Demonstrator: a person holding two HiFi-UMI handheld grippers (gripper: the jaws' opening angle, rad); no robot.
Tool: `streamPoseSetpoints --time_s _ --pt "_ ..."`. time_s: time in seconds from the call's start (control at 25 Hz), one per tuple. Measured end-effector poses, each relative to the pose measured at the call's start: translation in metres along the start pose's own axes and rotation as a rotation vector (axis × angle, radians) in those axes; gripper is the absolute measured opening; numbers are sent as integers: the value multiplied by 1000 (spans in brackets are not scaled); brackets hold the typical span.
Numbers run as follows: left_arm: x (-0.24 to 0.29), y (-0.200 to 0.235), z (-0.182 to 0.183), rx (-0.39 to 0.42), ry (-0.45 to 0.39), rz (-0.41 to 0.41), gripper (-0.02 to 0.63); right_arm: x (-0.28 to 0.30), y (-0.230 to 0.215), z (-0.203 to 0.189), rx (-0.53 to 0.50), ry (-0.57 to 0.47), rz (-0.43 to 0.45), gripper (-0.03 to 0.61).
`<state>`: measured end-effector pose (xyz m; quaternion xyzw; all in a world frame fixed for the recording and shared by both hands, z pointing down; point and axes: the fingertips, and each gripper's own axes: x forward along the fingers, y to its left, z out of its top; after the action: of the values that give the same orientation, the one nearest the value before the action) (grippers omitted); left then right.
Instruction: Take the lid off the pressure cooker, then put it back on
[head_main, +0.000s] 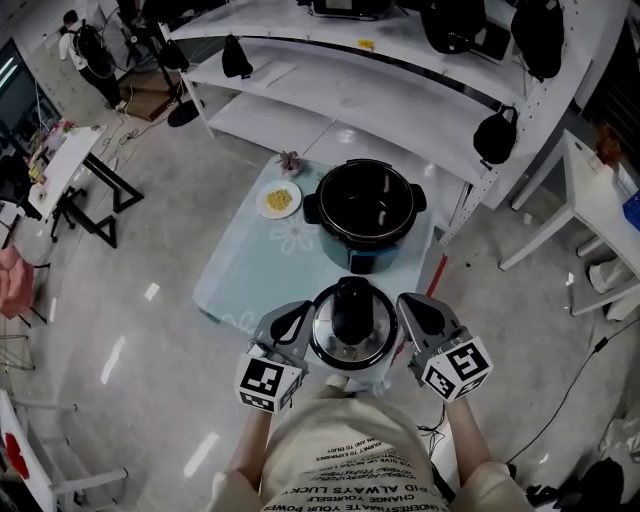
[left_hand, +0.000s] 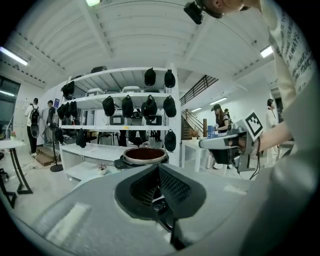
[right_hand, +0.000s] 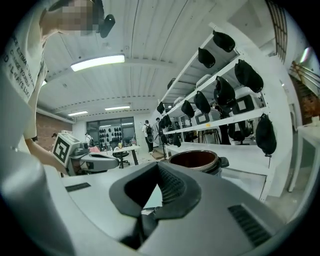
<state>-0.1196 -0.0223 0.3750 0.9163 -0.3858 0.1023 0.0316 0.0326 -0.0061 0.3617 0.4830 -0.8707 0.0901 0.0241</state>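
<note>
The pressure cooker (head_main: 365, 215) stands open on the light blue table (head_main: 240, 280), its dark inner pot showing; it also appears ahead as the cooker (left_hand: 145, 155) and the cooker (right_hand: 194, 160) in the gripper views. Its round steel lid (head_main: 350, 325) with a black knob hangs in the air near the table's front edge, close to the person's body. My left gripper (head_main: 303, 322) holds the lid's left rim and my right gripper (head_main: 404, 312) its right rim. Both are shut on it: the left gripper (left_hand: 159, 170) and the right gripper (right_hand: 159, 167) show jaws closed tip to tip.
A small plate of yellow food (head_main: 279, 200) and a tiny plant (head_main: 290, 160) sit at the table's far left. White shelving (head_main: 400, 90) with dark helmets stands behind the table. A white side table (head_main: 600, 210) is at the right.
</note>
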Motion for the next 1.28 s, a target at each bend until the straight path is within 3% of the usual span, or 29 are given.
streamPoseSetpoints --time_s 0.24,0.48,0.56,0.6,0.88,1.28 --pt "2 -5 7 10 -15 -65 28 -5 -1 5 -31 -17 -17 5" --pt "6 -11 4 17 9 -138 31 -7 5 -1 -31 1 32 13" --pt "6 -12 3 29 12 -154 40 -7 6 -3 -26 4 40 54" --pt "6 -13 3 35 15 -163 69 -7 7 -4 -25 7 45 103" --pt "7 -26 -11 89 68 -270 241 -5 17 -20 -48 51 118 260" --pt "14 -35 -55 221 187 -404 278 10 29 -66 -165 202 218 288"
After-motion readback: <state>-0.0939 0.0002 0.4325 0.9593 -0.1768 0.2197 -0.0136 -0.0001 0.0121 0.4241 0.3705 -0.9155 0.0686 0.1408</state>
